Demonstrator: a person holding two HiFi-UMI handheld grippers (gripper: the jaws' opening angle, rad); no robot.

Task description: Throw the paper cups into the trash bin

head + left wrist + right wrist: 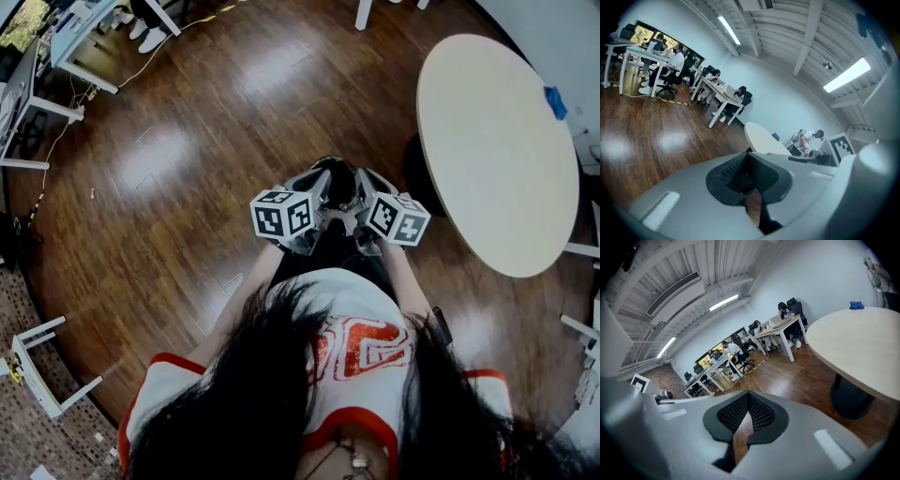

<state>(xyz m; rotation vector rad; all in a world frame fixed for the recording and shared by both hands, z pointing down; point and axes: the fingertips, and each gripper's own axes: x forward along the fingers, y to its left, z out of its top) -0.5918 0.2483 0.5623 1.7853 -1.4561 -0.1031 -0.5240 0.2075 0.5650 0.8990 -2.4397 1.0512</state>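
Both shut, empty: left gripper (pixel 748 153), right gripper (pixel 748 393) | ceiling lights (pixel 846 75) (gripper views only)

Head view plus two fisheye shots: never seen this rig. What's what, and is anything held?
No robot: a person holds a two-jaw gripper in each hand. The head view looks down from the person's head at both. The other two pictures come from cameras riding on the left gripper and the right gripper, looking along their jaws. Both pairs of jaws are together, nothing held. The round table shows only a small blue object. No paper cups or bin appear.
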